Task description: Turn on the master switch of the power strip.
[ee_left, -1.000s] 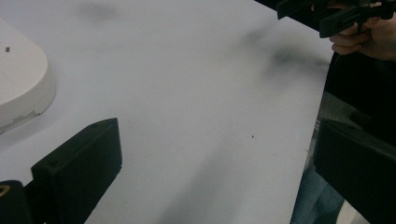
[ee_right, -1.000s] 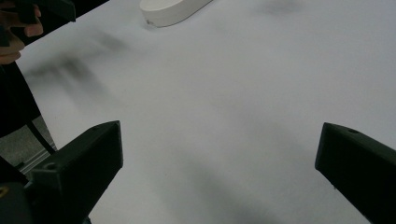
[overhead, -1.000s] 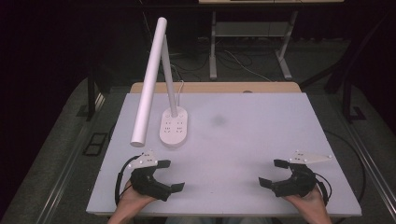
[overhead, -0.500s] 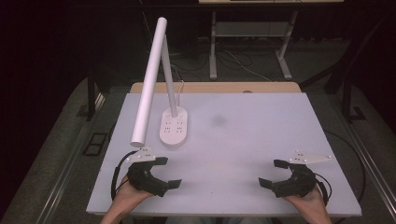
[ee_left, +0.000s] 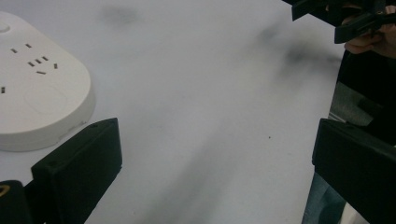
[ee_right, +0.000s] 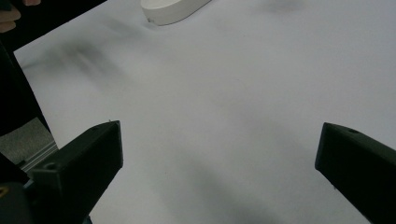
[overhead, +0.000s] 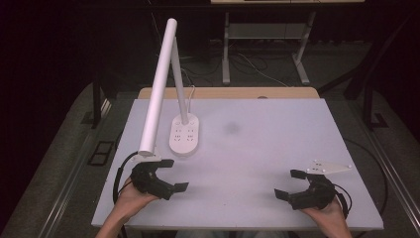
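A white desk lamp stands on the table's left half, its oval base (overhead: 185,135) carrying socket slots and its long tube head (overhead: 157,87) slanting down toward the front left. My left gripper (overhead: 174,174) rests open near the front left edge, just in front of the lamp head's lower end. The lamp base (ee_left: 37,100) lies close beyond its left jaw. My right gripper (overhead: 290,183) sits open at the front right, jaws wide with nothing between them, and sees the base's edge (ee_right: 173,10) far off.
The white table (overhead: 267,144) has a faint dark smudge (overhead: 231,128) near its middle. A wooden strip (overhead: 228,92) runs along its far edge. Metal desk legs (overhead: 225,49) and cables stand on the floor behind. The other gripper (ee_left: 345,16) shows at the top right of the left gripper view.
My left gripper has turned a little and shifted slightly left toward the lamp head's end. The right gripper has barely moved.
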Available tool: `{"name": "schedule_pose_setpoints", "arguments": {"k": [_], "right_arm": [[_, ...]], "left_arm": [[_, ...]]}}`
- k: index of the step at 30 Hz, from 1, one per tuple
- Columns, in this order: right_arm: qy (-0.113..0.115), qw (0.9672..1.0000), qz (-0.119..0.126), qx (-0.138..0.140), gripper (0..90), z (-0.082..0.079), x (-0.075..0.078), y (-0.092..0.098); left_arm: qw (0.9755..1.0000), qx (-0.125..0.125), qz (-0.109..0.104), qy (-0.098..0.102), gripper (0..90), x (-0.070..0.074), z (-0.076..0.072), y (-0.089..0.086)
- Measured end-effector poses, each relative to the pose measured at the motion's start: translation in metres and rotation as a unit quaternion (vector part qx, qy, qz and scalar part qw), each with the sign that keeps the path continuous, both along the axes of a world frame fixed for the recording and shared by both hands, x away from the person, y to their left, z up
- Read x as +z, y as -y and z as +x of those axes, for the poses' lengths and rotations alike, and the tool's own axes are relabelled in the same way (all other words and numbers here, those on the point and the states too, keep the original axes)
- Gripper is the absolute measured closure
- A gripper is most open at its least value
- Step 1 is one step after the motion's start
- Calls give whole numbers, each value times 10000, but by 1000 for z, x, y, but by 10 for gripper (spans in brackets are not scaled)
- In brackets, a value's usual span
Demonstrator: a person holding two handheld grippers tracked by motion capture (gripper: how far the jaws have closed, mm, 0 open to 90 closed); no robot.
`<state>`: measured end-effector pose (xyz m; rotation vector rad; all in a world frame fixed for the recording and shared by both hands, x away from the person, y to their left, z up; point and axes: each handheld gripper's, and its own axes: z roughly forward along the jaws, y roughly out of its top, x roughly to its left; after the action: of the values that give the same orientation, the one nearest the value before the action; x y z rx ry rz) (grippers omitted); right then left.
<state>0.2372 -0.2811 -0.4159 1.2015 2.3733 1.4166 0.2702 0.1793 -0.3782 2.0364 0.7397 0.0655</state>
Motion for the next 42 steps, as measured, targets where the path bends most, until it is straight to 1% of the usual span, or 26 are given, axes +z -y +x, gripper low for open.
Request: {"name": "schedule_pose_setpoints", "arguments": {"k": [6,10,16,18,19,21,29,31,33,36,38,40,42], "right_arm": [[-9,10000,-11,6,4,0,0,0],[-9,10000,3,-5,4,0,0,1],[-15,10000,1,-16,4,0,0,0],[-17,10000,2,-16,4,0,0,0],[-14,10000,1,-11,4,0,0,0],[-17,10000,1,-11,4,0,0,0],[-35,10000,-14,18,4,0,-1,0],[-11,10000,-16,23,4,0,-1,0],[-23,10000,-18,1,4,0,0,0],[5,10000,-1,-19,4,0,0,1],[-22,10000,9,-41,4,0,0,2],[-13,10000,2,-29,4,0,0,1],[-23,10000,-5,-9,4,0,-1,1]], "left_arm": [[9999,3,135,-41,6,1,7,-2],[9999,66,120,-39,7,6,12,-4],[9999,83,137,-34,8,11,18,-8],[9999,102,107,-48,10,11,19,-8],[9999,74,148,-30,10,12,20,-9],[9998,106,138,-46,11,14,22,-11],[9998,156,127,-53,13,18,31,-17],[9997,177,128,-73,13,18,31,-17],[9997,170,179,-63,14,21,34,-19],[9996,179,193,-46,17,25,38,-20],[9996,191,199,-53,19,26,39,-20],[9996,219,185,-60,21,27,41,-20],[9995,205,224,-74,21,28,44,-20]]}}
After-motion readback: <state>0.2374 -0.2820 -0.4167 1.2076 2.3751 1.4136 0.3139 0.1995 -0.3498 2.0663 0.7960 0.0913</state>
